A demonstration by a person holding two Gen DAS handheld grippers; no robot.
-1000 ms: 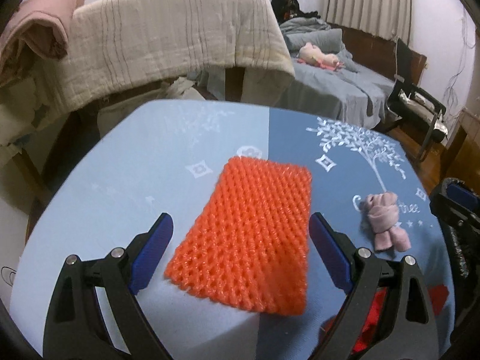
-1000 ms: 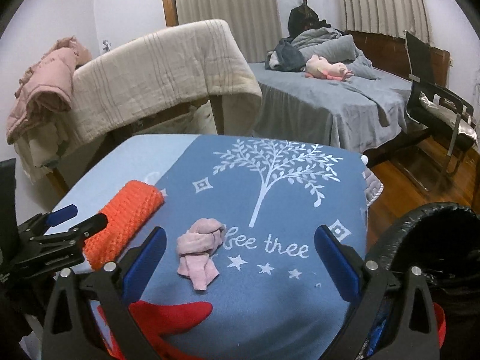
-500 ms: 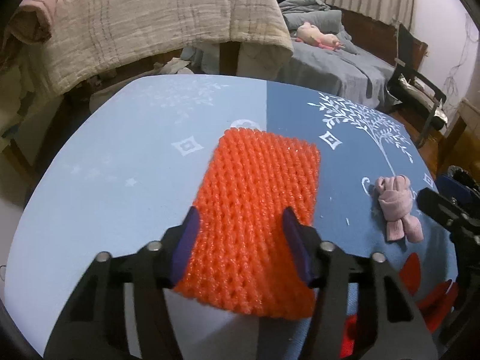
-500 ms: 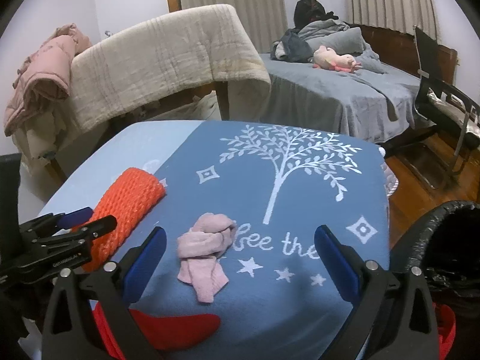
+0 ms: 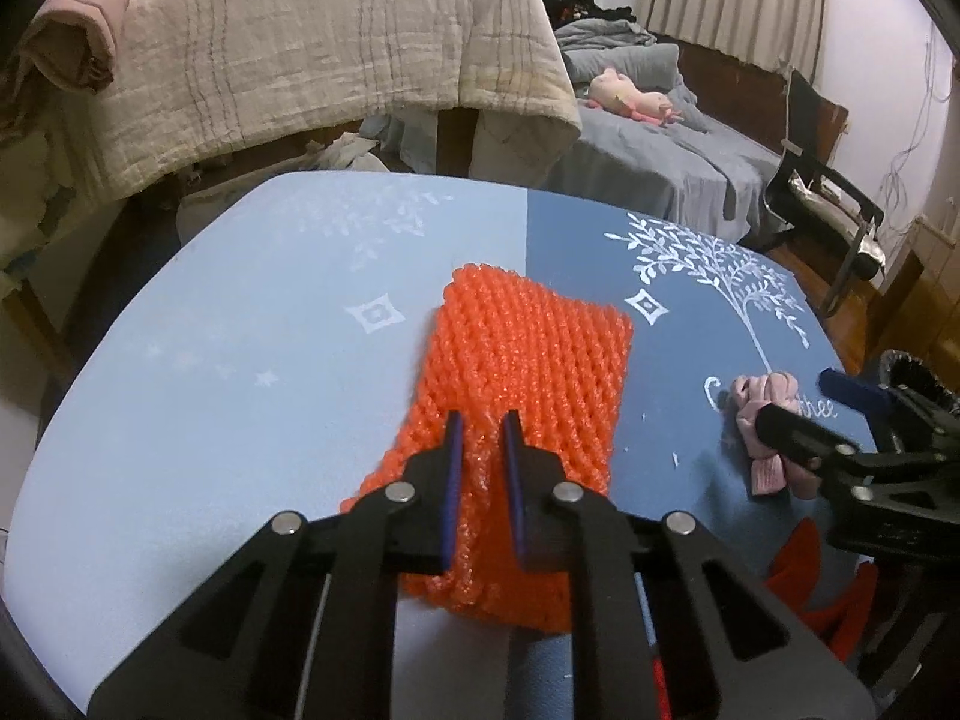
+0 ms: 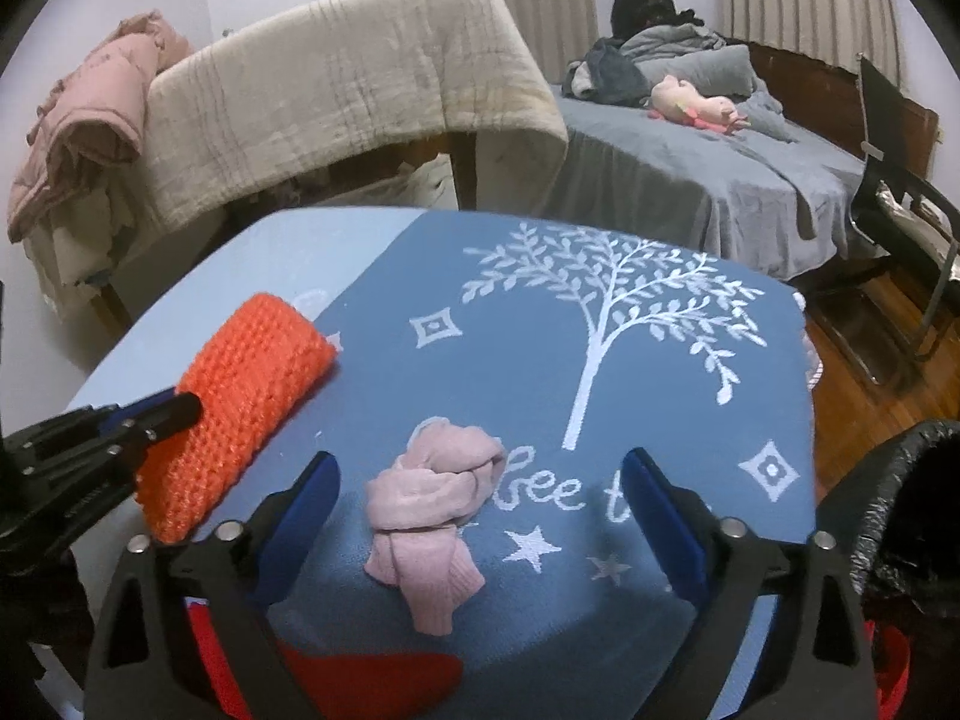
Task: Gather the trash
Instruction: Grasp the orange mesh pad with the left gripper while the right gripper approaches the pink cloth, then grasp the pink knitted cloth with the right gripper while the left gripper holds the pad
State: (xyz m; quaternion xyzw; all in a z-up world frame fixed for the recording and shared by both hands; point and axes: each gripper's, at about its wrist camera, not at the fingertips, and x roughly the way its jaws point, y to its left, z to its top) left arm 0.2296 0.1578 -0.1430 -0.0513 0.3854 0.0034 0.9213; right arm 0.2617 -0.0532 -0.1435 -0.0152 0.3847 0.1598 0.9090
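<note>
An orange foam net (image 5: 528,354) lies on the blue tablecloth (image 5: 240,360). My left gripper (image 5: 482,420) is closing, and its blue pads pinch a raised ridge at the net's near end. The right wrist view shows the net (image 6: 252,396) with the left gripper (image 6: 180,405) at its near edge. A crumpled pink cloth wad (image 6: 438,492) lies on the darker half of the cloth. My right gripper (image 6: 480,459) hangs over it, jaws wide and closing. The wad is between the jaws, clear of both pads. In the left wrist view the right gripper (image 5: 801,405) partly hides the wad (image 5: 765,396).
A bin with a black liner (image 6: 900,480) stands past the table's right edge. Something red (image 6: 372,684) lies at the near edge under my right gripper. Behind the table are a chair draped with a beige blanket (image 6: 360,84), a bed (image 6: 690,168) and a black chair (image 6: 888,180).
The left jaws came together from wide apart and bunched the net's near end into a ridge. The right gripper moved forward and down over the pink wad, and its jaws narrowed a little.
</note>
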